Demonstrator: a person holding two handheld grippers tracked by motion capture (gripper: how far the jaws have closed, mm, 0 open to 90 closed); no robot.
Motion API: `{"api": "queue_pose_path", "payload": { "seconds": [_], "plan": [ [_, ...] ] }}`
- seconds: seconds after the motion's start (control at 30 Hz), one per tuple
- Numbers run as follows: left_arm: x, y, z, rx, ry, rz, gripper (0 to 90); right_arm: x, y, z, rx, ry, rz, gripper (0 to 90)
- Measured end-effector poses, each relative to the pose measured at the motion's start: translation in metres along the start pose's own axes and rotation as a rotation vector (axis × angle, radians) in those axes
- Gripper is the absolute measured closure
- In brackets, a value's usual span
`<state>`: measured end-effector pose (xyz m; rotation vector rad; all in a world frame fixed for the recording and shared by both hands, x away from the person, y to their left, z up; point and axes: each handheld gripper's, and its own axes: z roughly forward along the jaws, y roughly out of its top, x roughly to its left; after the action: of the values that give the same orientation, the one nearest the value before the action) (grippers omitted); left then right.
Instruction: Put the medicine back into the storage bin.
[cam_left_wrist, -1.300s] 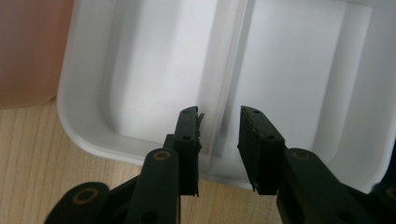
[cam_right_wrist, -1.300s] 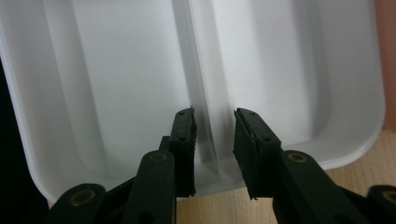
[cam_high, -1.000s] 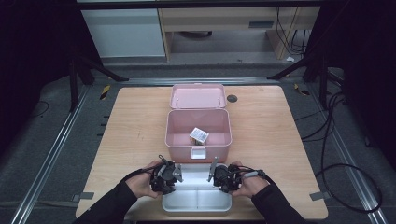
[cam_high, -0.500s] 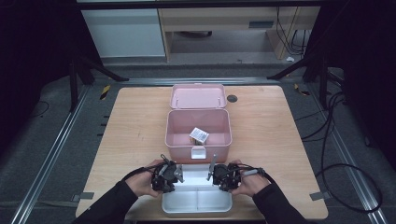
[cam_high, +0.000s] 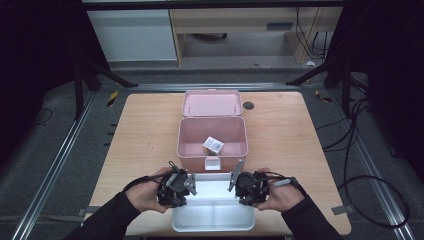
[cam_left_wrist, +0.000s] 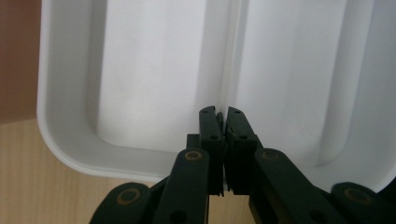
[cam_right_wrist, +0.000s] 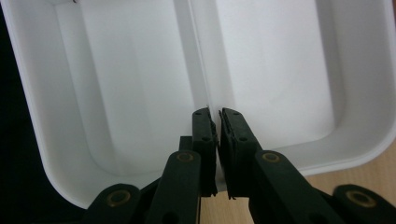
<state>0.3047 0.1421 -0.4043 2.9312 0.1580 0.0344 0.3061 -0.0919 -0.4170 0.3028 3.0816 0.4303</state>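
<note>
While gripping the white tray's (cam_high: 215, 220) middle divider from each end, I am clamping my left gripper (cam_left_wrist: 222, 122) and my right gripper (cam_right_wrist: 214, 120) nearly shut on that thin wall, holding the tray just in front of the open pink box (cam_high: 212, 150).

No text, label, brand, number or sign can be read anywhere; the small box (cam_high: 213, 145) lying in the pink case (cam_high: 186, 142) carries print too small and blurred to make out.
</note>
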Motion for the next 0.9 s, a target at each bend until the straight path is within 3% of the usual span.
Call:
{"api": "queue_pose_path", "payload": {
  "seconds": [0.2, 0.37, 0.63, 0.9],
  "plan": [
    [0.012, 0.008, -0.034, -0.018, 0.031, 0.014, 87.3, -0.012, 0.006, -0.039, -0.054, -0.022, 0.0, 84.3],
    [0.031, 0.015, -0.056, -0.03, 0.064, 0.03, 87.7, -0.034, 0.014, -0.062, -0.079, -0.047, 0.001, 83.9],
    [0.068, 0.02, -0.085, -0.068, 0.078, 0.033, 88.0, -0.065, 0.025, -0.088, -0.113, -0.09, -0.016, 83.9],
    [0.109, 0.028, -0.096, -0.064, 0.09, 0.062, 88.4, -0.101, 0.034, -0.101, -0.137, -0.128, -0.024, 83.8]
  ]
}}
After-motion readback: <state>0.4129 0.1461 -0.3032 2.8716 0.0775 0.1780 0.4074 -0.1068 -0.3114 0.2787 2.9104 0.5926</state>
